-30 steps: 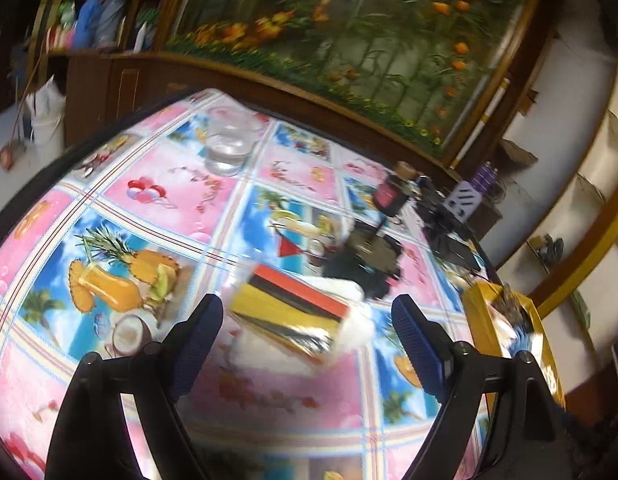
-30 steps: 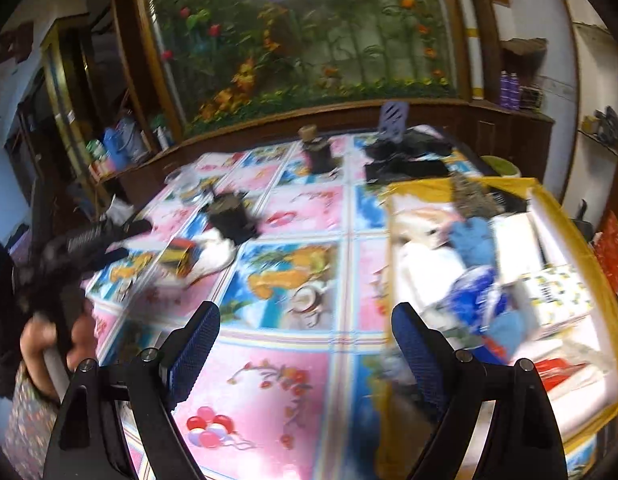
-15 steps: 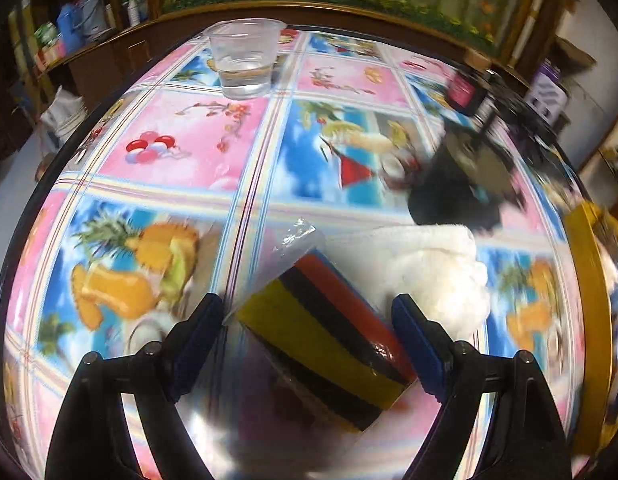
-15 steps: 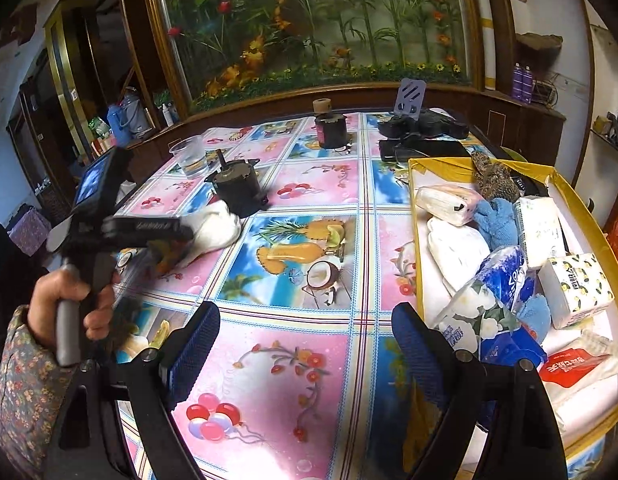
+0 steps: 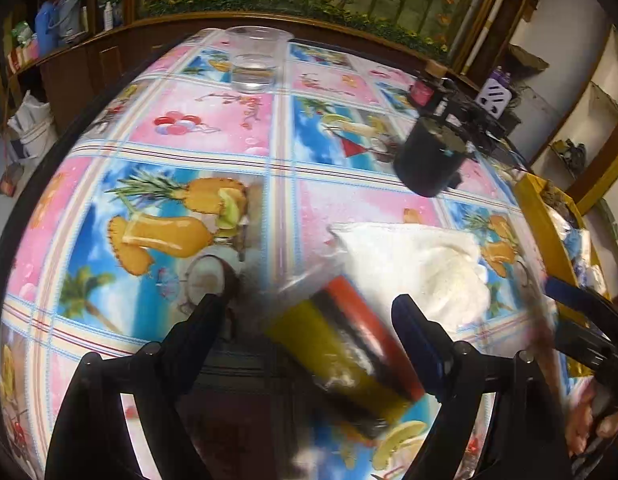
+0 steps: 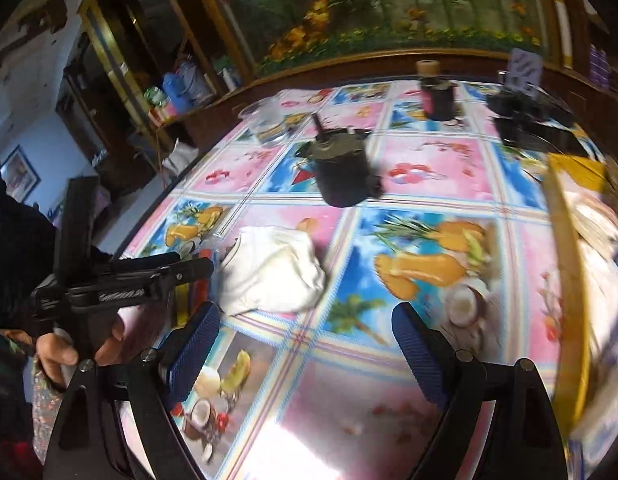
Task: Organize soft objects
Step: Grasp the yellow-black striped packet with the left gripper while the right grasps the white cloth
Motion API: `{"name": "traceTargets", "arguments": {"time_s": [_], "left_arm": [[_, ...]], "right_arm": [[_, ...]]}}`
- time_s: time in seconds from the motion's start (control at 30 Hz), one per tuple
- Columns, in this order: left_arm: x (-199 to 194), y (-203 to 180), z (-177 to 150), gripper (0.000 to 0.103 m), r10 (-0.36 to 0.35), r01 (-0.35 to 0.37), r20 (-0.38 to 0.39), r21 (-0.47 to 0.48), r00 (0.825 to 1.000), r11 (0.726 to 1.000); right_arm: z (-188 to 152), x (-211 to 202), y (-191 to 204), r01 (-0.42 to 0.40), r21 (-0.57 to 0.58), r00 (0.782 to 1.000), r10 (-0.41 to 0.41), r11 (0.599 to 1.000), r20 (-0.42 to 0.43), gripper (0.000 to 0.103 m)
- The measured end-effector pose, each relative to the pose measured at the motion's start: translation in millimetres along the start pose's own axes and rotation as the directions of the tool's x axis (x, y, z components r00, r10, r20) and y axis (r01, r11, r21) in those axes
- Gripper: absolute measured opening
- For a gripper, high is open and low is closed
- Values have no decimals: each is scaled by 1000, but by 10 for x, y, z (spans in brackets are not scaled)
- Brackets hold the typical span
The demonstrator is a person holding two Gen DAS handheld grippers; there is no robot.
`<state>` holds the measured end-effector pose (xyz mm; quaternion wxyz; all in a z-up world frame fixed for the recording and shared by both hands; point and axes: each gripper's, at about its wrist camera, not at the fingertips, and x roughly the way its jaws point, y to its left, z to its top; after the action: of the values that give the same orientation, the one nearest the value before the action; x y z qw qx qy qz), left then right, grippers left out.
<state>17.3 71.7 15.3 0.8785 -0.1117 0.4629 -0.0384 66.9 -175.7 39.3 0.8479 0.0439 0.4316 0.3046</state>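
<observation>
Behind your fruit-print tablecloth [image 6: 429, 168], a large flower mural [image 6: 389, 4] fills the wall; wooden shelves [image 6: 121, 80] stand left of it, a dark counter [image 5: 109, 52] below it.

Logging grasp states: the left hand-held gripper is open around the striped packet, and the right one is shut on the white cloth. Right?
Not quite. In the right wrist view the right hand-held gripper is open and empty, short of the white cloth. The left hand-held gripper is indeed open around the striped packet.

Indoor light is bright and falls from overhead, with a white glare patch on the glossy counter [image 6: 277, 440] just in front of the right gripper's fingers [image 6: 419, 354]. The striped packet [image 5: 341, 356] is smeared by motion blur. The yellow tray [image 6: 569, 280] blurs too. Fisheye bending curves the counter edges, and corners go black.
</observation>
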Motion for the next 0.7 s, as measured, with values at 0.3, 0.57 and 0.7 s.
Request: {"name": "traceTargets", "arguments": {"time_s": [0.3, 0.57, 0.7], "left_arm": [[-15, 209, 43, 85, -1, 3, 18, -99, 1000, 995], [-21, 126, 36, 85, -13, 14, 13, -71, 1000, 997], [-104, 103, 6, 85, 30, -27, 40, -73, 999, 997]], "right_arm": [[187, 727, 442, 46, -178, 993, -63, 983, -95, 87], [217, 313, 23, 209, -82, 973, -200, 974, 112, 19], [270, 133, -272, 205, 10, 961, -203, 979, 188, 19]]}}
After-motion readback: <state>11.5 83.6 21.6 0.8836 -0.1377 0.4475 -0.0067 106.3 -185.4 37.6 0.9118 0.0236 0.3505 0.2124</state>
